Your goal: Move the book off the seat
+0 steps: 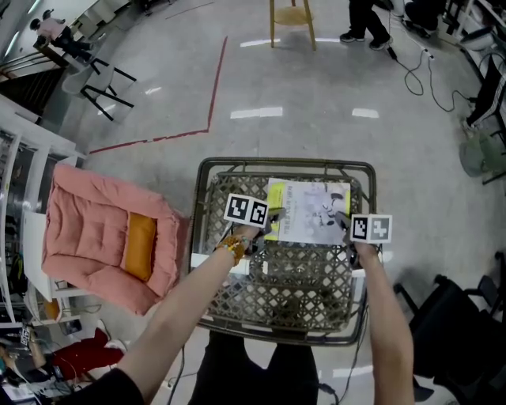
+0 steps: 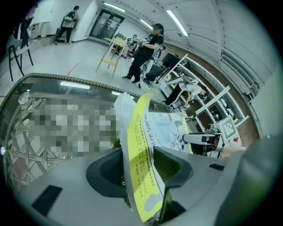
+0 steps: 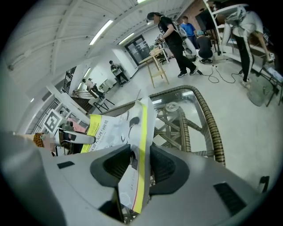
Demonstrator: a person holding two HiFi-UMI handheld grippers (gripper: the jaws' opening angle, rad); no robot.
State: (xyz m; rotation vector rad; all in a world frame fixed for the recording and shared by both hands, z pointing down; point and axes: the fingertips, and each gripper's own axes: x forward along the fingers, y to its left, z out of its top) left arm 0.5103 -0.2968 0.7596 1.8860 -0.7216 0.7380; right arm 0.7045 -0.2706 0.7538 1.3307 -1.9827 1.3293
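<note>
Step in hand: grasp done, lift not started. The book (image 1: 308, 210) lies flat at the far end of the wicker seat (image 1: 237, 269), inside the raised rim. The left tool (image 1: 273, 217) has the yellow-striped edge between its jaws and looks clamped on it. The right tool (image 1: 341, 223) is clamped on the opposite edge, pads snug on both sides (thin floppy cover, so how firm the bite is stays a guess).

Next move, as I judge it: raise both tools together and level so the book doesn't sag or slip, clear the rim, then carry it off to one side.

Around: a pink cushion (image 1: 103, 237) with an orange pad lies on the floor left of the seat, and a black chair (image 1: 458, 324) stands to the right. A wooden stool (image 1: 292, 16) and a standing person (image 1: 368, 20) are well apart at the far side. The rim is the only real obstacle.
</note>
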